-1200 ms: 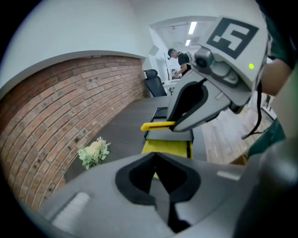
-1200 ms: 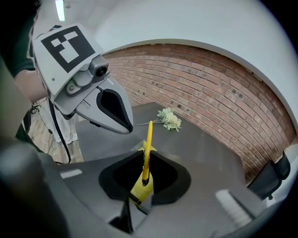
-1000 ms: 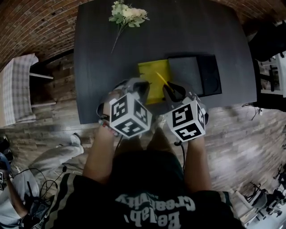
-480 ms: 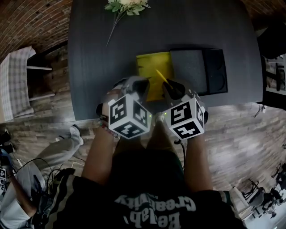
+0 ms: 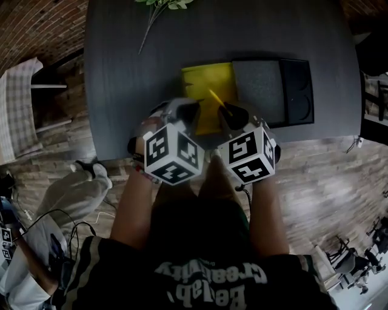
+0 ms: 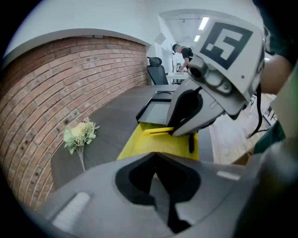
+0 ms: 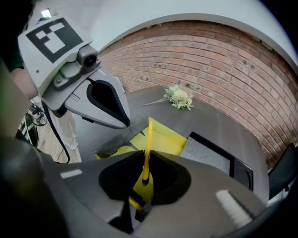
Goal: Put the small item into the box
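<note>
flowers (image 5: 159, 3) almost off frame, view apparently shifted

yellow box (image 5: 205, 85) open-topped, black tray (image 5: 270, 91) just beside its R, bare table (image 5: 133, 79) L, flowers (image 5: 160, 3) far back

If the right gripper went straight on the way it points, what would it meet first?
Most likely the open yellow box, just ahead and below. The yellow stick held in the jaws of the right gripper points over it and would touch first. Depth is hard to judge.
</note>
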Action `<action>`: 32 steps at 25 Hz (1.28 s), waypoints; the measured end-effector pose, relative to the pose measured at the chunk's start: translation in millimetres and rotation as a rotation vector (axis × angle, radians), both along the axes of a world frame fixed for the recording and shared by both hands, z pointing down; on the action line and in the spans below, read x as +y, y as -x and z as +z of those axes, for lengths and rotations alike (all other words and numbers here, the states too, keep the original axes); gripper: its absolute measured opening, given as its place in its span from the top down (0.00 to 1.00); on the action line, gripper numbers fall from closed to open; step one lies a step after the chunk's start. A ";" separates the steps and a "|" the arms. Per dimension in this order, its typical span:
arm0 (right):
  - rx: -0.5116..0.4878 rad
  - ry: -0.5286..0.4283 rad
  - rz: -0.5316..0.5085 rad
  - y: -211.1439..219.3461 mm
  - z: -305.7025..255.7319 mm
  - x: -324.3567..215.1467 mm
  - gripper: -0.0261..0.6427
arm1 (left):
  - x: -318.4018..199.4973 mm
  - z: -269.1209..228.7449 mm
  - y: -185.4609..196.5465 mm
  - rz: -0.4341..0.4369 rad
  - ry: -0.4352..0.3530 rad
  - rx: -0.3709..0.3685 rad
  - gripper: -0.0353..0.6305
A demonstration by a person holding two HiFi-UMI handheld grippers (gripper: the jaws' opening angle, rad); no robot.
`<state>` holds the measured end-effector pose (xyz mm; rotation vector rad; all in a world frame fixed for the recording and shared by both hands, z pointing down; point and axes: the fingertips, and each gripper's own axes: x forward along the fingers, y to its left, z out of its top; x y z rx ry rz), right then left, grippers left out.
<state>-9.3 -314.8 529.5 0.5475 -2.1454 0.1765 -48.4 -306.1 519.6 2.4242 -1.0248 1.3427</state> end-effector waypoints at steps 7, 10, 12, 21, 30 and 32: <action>0.017 0.025 -0.005 1.3 19.2 -2.4 0.89 | -3.0 11.8 1.9 -0.016 0.017 0.008 0.94; 0.026 0.030 -0.007 3.4 26.9 -3.3 0.89 | -4.3 15.6 3.4 -0.019 0.017 0.013 0.94; 0.025 0.034 -0.010 6.1 30.6 -3.5 0.89 | -4.8 17.5 4.8 -0.020 0.018 0.013 0.94; 0.057 0.036 -0.009 18.2 44.4 -17.3 0.88 | -15.0 29.7 21.4 -0.032 0.038 0.019 0.94; 0.124 -0.008 -0.036 1.8 49.8 -1.5 0.88 | 1.8 33.8 9.7 -0.039 0.045 0.026 0.94; 0.131 -0.012 -0.044 1.8 50.0 -1.5 0.88 | 2.2 34.7 9.9 -0.041 0.048 0.028 0.94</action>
